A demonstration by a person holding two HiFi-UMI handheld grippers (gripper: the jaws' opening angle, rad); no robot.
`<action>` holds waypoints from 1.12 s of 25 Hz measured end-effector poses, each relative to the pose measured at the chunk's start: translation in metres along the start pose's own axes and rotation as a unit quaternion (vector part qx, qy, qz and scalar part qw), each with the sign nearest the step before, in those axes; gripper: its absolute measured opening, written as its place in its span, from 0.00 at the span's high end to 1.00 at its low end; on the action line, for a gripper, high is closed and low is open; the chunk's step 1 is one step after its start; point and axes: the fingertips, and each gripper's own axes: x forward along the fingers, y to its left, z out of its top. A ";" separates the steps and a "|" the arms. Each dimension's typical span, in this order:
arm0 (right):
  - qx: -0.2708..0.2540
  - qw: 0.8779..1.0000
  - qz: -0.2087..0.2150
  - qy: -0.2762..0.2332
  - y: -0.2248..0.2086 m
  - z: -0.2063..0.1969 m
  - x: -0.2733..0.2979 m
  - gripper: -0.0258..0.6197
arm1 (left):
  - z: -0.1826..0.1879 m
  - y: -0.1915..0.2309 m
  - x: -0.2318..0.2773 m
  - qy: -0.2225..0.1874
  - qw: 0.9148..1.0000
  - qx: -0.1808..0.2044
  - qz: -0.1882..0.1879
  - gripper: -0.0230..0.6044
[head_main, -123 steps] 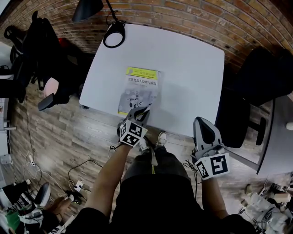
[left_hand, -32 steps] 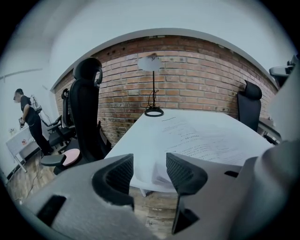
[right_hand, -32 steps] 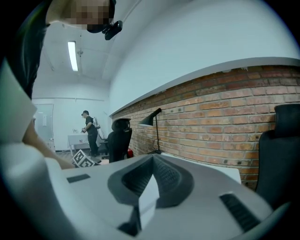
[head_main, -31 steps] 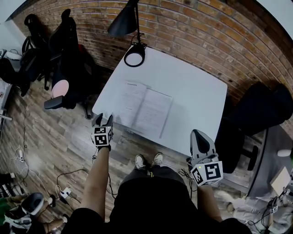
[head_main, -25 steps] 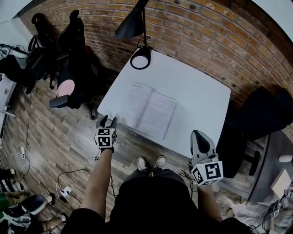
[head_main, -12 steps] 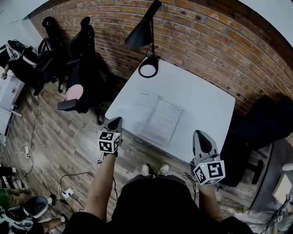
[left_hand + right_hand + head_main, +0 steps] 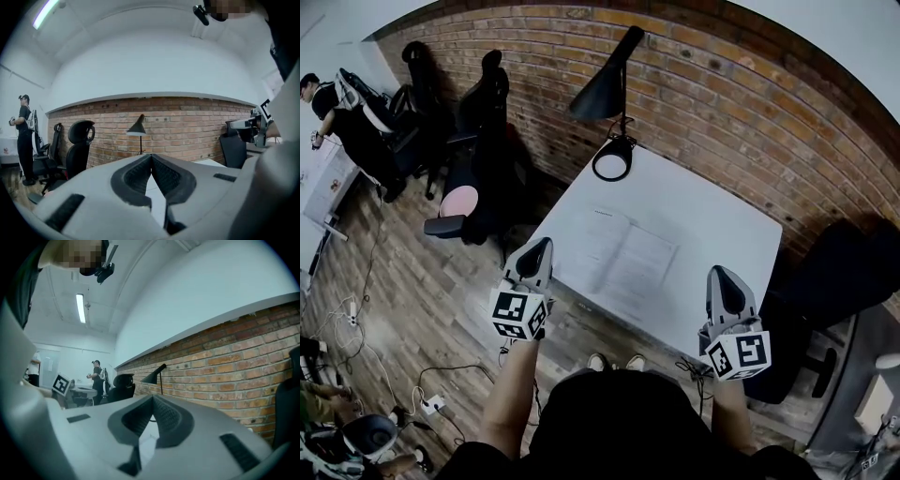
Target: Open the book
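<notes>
Two pale pages lie spread face up: the book (image 7: 626,262) rests open and flat on the white counter (image 7: 712,206), toward its near left part, in front of the round foot of the black desk lamp (image 7: 611,159). Judging by how it lies, the opening looks done.

It reads as a thin paperback, so probably light and limp, with slick paper that creases or tears if pinched hard. Any further hold would best go on the free outer edge of a page or cover, close to a near corner. The spine gutter, where the sheets bow up, gives nothing to grip. A shallow nip on a few leaves should do. A deep bite risks a crumpled page, and the whole book may slide on the smooth top.

The left hand-held gripper (image 7: 536,251) hangs off the counter's near left corner, well apart from the book, its jaws pressed together with nothing between them. The right hand-held gripper (image 7: 721,281) sits by the near right corner, also closed and empty.

Beyond stand a brick wall (image 7: 694,66) and dark office chairs (image 7: 478,141).
</notes>
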 end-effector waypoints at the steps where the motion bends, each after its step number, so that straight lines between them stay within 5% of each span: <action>1: -0.002 1.000 -0.002 -0.003 -0.002 0.004 0.000 0.94 | 0.012 0.000 -0.004 -0.013 1.000 0.003 0.000 0.92; 13: -0.011 0.999 -0.023 -0.032 -0.016 0.039 -0.002 0.94 | 0.122 -0.015 -0.070 -0.144 0.988 0.048 0.012 0.92; 22: -0.012 0.997 -0.059 -0.048 -0.033 0.055 -0.022 0.94 | 0.151 -0.017 -0.110 -0.179 0.982 0.059 0.024 0.92; 28: -0.011 0.995 -0.081 -0.051 -0.041 0.057 -0.038 0.94 | 0.154 -0.027 -0.124 -0.200 0.979 0.025 0.012 0.92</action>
